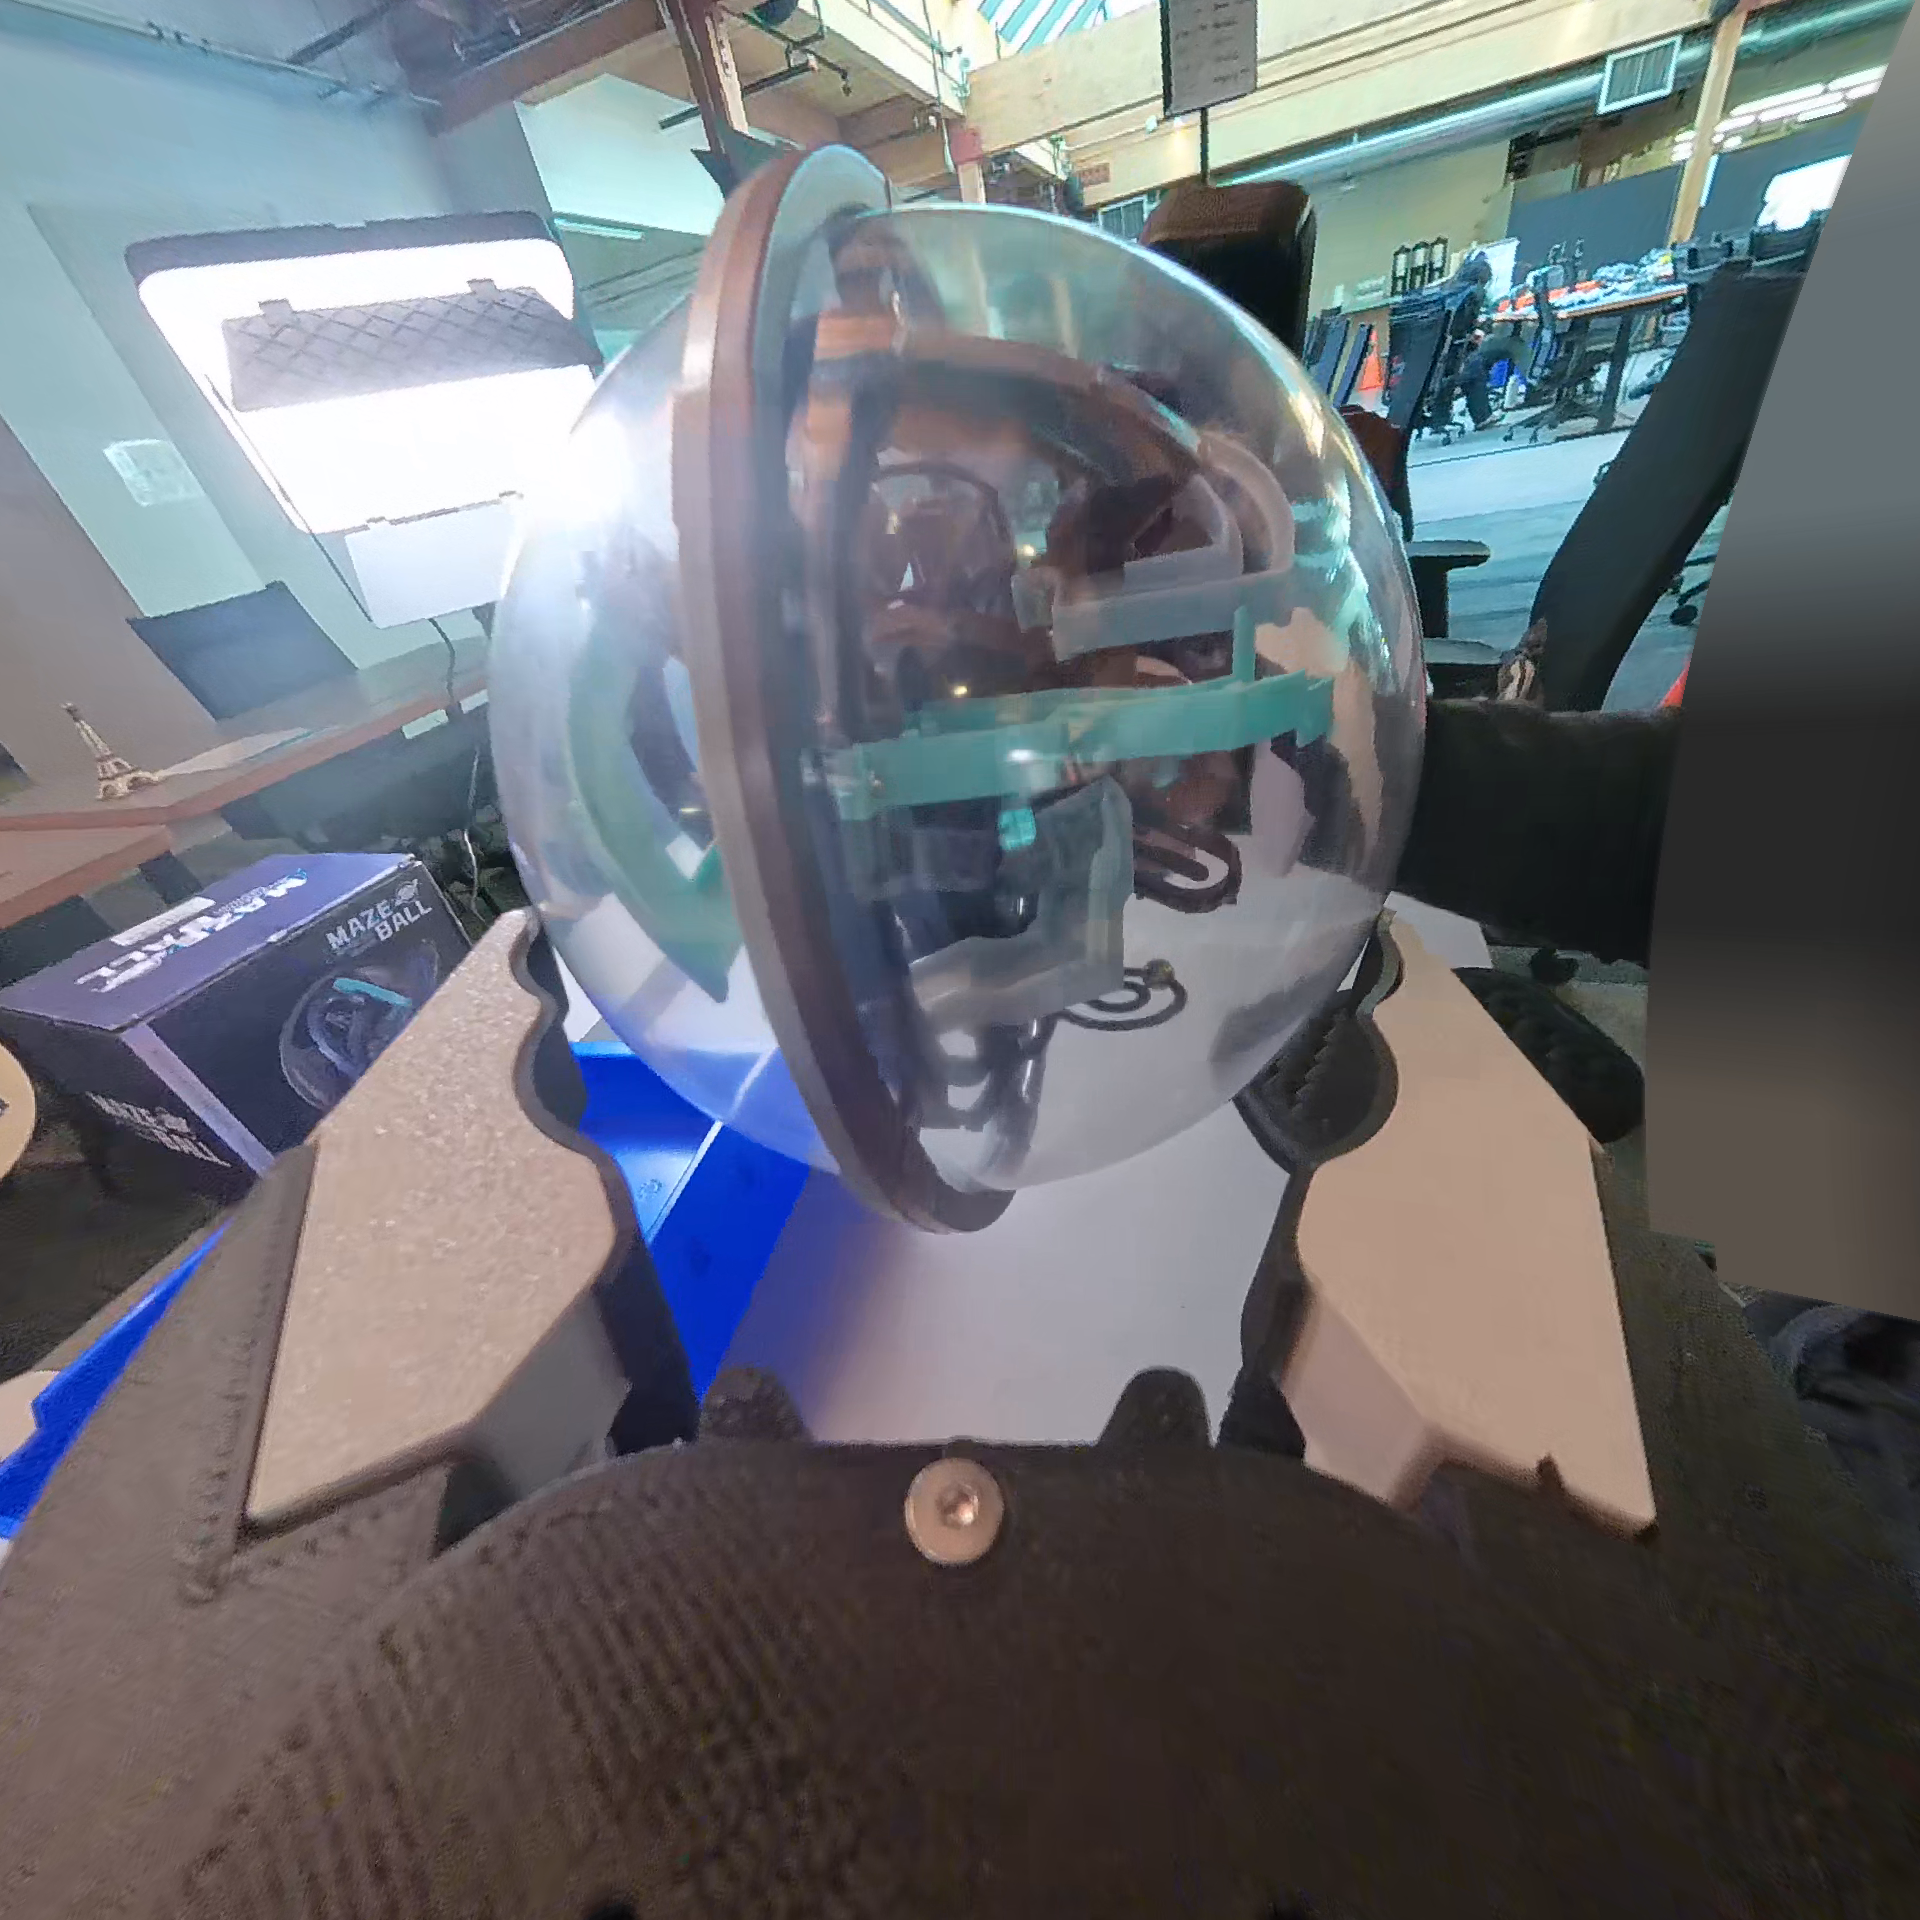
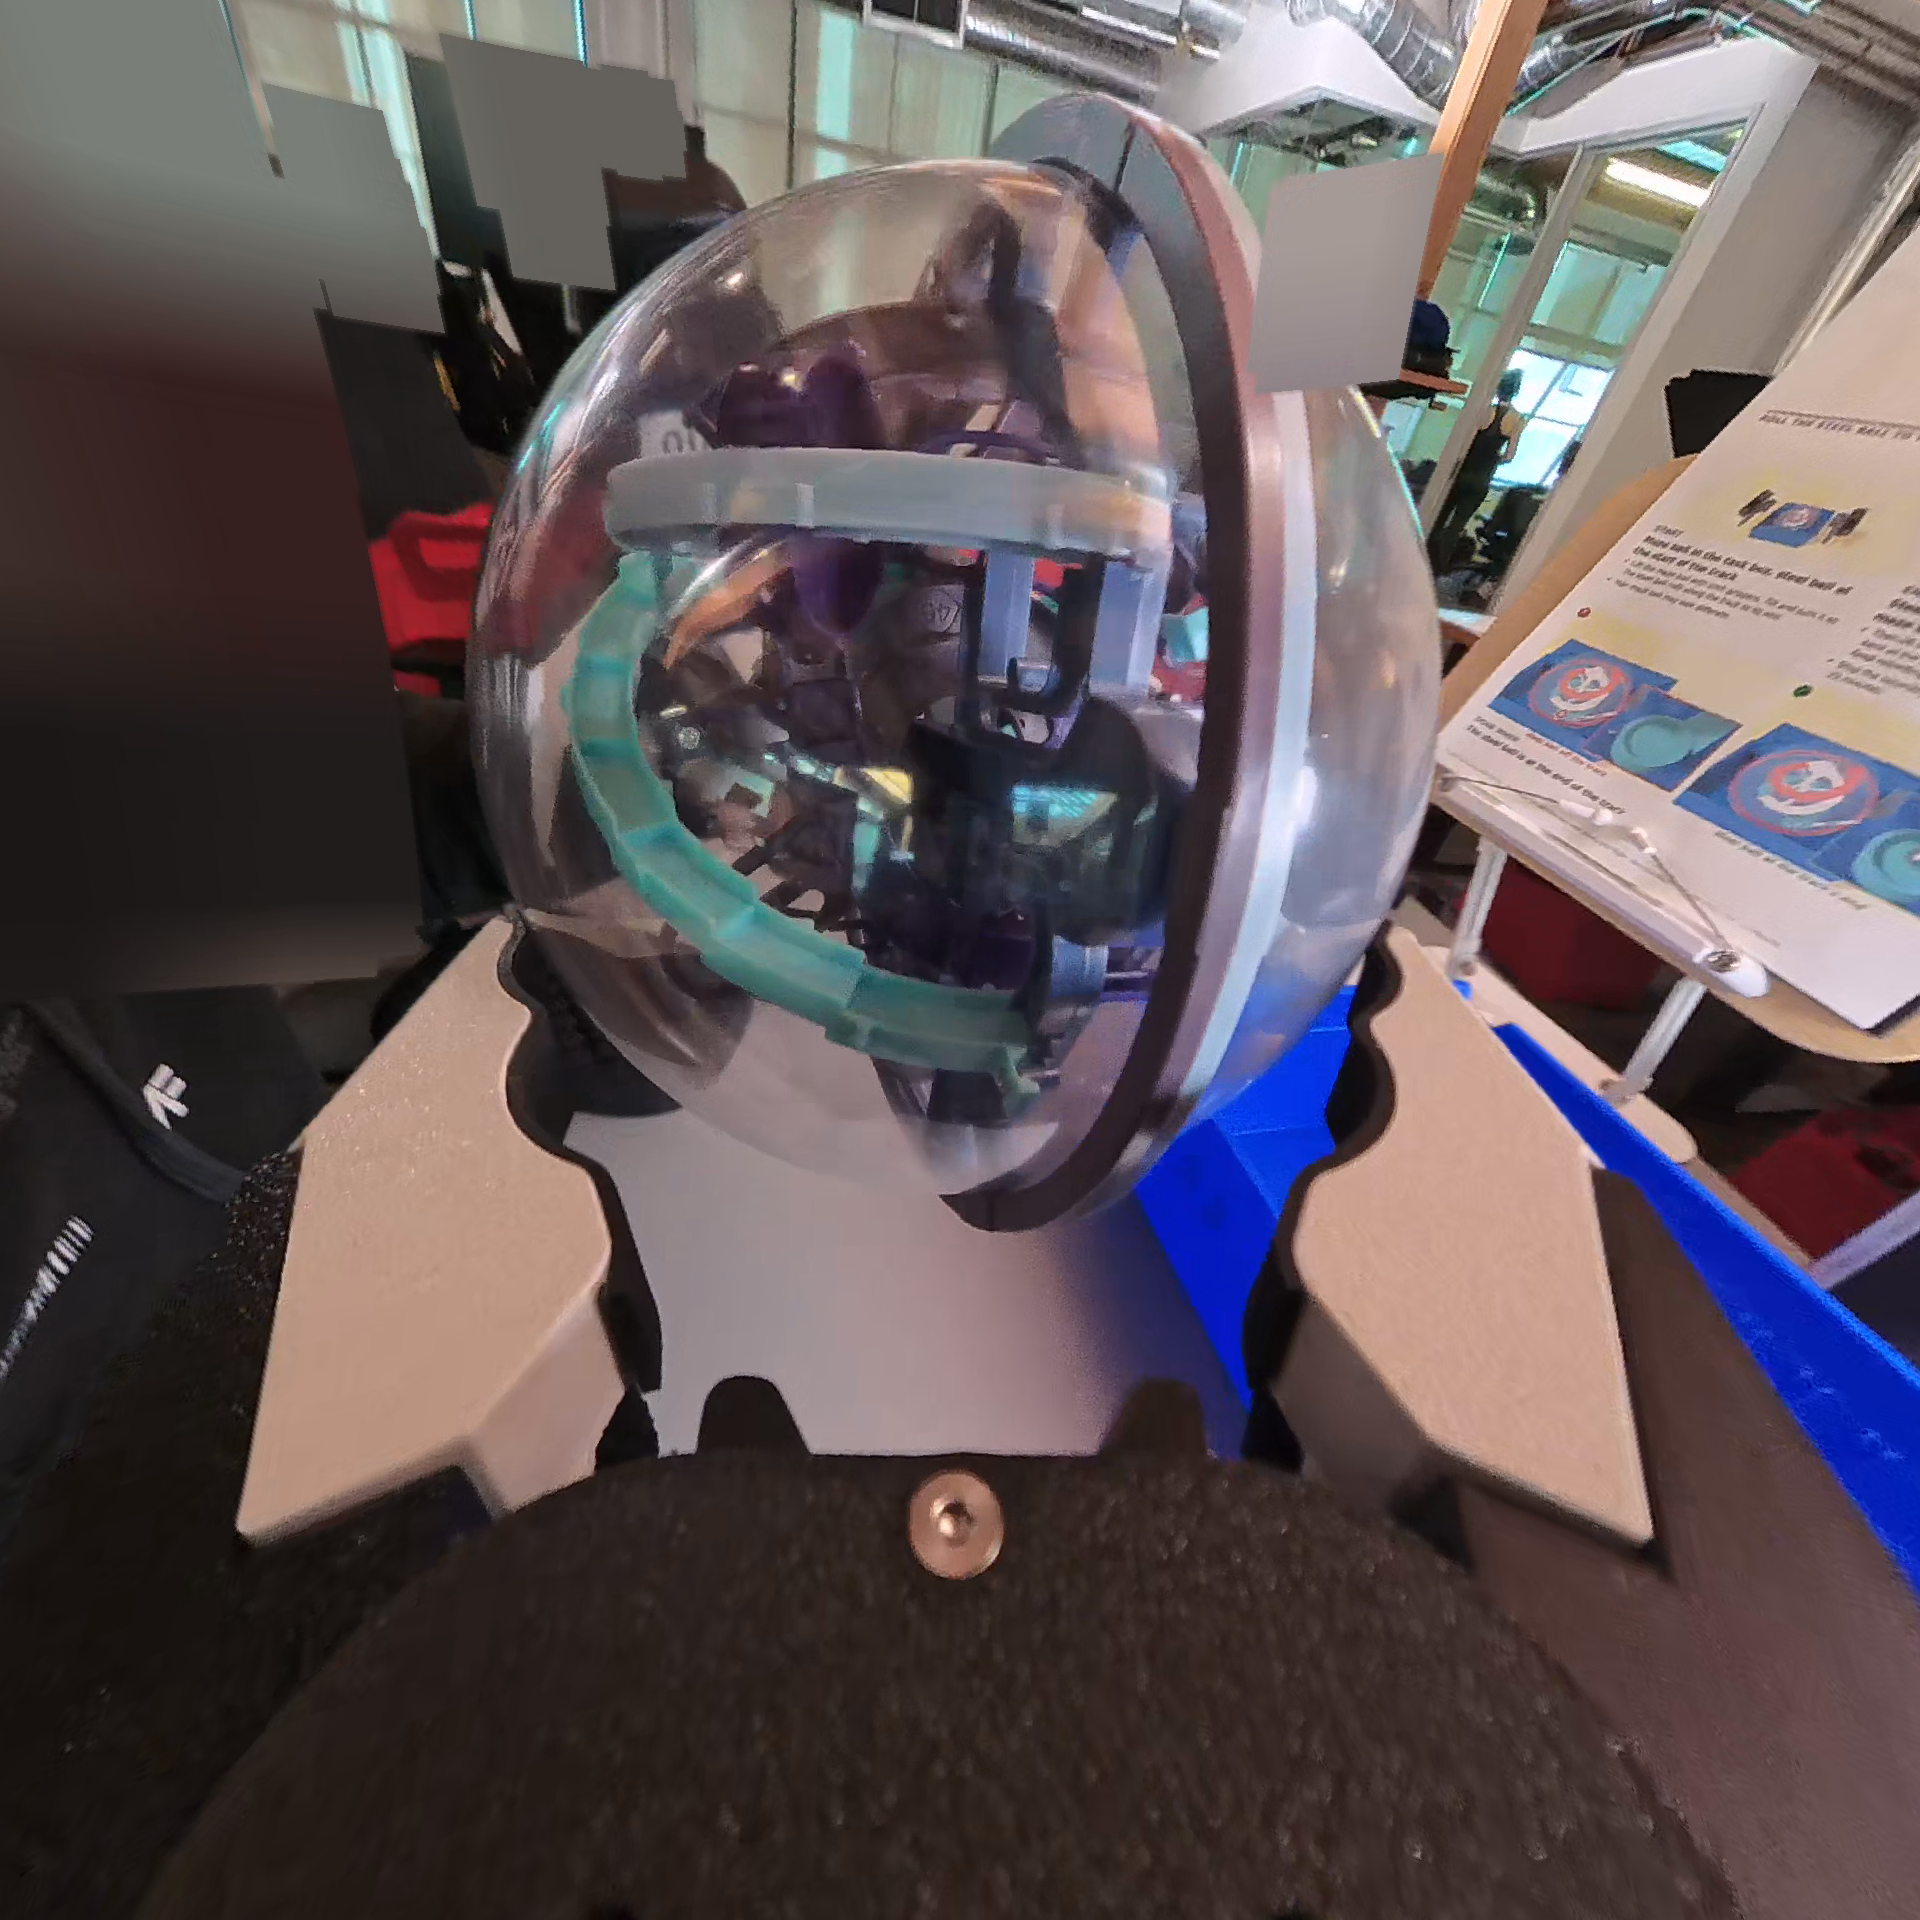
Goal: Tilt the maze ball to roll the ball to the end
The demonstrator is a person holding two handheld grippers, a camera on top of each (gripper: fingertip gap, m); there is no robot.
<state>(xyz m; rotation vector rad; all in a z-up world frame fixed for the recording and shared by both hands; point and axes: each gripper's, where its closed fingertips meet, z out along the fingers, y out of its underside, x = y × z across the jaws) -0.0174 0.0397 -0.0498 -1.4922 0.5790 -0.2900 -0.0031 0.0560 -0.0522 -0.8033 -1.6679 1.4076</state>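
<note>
Both sets of tongs are clasping the maze ball (image 1: 956, 675) between them, lifted clear of the white worktop (image 1: 1039, 1299): the left tongs (image 1: 956, 997) are pinching one half, the right tongs (image 2: 945, 997) the opposite half, the dark seam tilting between. To do this well, they should be turning together in small, slow tilts, keeping pressure even. The little steel ball (image 1: 1155, 974) is showing only faintly; the track's end is lost in glare.

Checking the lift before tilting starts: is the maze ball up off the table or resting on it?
Off the table. The maze ball hangs above the white surface, its lower edge clear, pinched between fingers of both grippers.
</note>
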